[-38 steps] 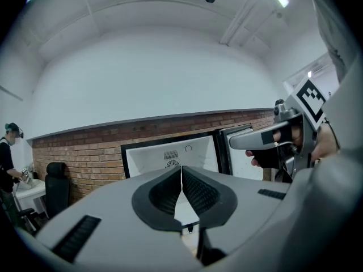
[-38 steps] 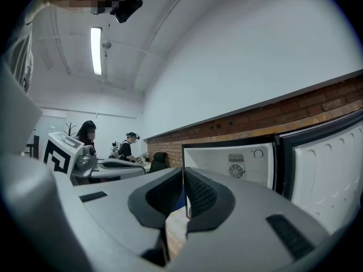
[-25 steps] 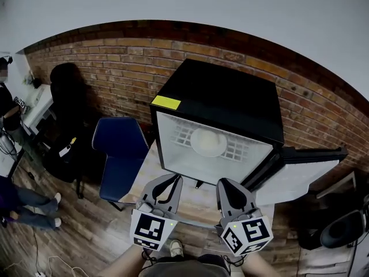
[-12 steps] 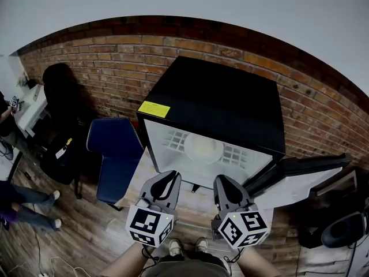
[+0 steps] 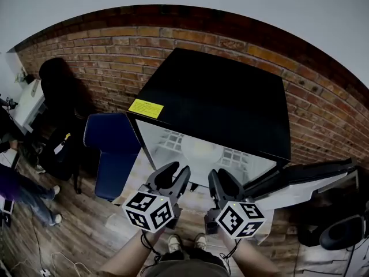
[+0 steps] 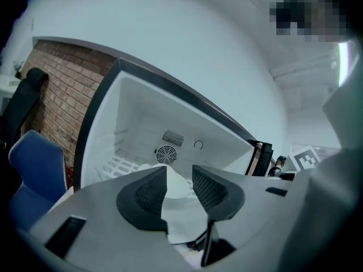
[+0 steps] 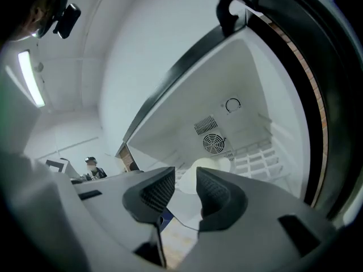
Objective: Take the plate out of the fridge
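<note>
A black mini fridge [image 5: 219, 97] stands open, its door [image 5: 305, 180] swung out to the right. The white plate [image 5: 202, 150] lies on the wire shelf inside. My left gripper [image 5: 179, 171] and right gripper [image 5: 220, 176] hover side by side just in front of the opening, short of the plate. Both sets of jaws are opening, with nothing held between them. In the left gripper view the plate [image 6: 174, 187] shows beyond the gripper [image 6: 179, 172]. The right gripper view has the plate [image 7: 212, 164] past the gripper [image 7: 185, 177], under the fan grille [image 7: 214, 144].
A blue chair [image 5: 112, 149] stands close to the fridge's left side, before a brick wall [image 5: 98, 56]. A dark chair [image 5: 55, 85] and a person [image 5: 14, 183] are at the far left. The fridge rests on a light table [image 5: 138, 172]. Another chair [image 5: 340, 229] is at the lower right.
Both grippers have moved closer to the fridge opening, and their jaws have gone from shut to parted. The fridge now fills more of the head view.
</note>
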The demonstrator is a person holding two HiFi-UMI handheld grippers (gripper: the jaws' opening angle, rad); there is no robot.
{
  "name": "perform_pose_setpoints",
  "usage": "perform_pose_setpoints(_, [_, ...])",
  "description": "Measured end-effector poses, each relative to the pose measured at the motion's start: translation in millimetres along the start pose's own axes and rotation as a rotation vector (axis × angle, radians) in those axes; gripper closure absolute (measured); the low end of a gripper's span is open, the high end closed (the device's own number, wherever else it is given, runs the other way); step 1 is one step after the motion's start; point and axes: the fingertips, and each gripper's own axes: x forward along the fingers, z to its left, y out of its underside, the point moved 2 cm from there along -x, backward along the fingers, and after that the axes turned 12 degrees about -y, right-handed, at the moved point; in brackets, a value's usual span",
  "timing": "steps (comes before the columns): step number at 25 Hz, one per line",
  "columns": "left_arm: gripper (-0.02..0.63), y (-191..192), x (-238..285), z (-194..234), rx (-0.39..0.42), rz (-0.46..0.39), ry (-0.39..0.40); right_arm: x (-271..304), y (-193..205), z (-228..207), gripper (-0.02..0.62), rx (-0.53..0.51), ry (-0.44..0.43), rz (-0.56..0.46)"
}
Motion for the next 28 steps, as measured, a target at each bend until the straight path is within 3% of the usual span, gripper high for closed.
perform_pose_setpoints(7, [0.441,18.3,28.5,19.0,-0.234,0.068,0.013,12.7,14.4,-23.7,0.469,0.155,0.037,-0.009])
perform_pose_setpoints(19, [0.437,59.7,66.2,32.5,-0.633,0.205,0.068,34.0,41.9,-52.2,0.465,0.399,0.046,-0.021])
perform_pose_setpoints(28, [0.455,65.3,81.7,29.5,-0.817,0.240,0.113,51.4,52.1,-58.8,0.466,0.578,0.016,-0.046])
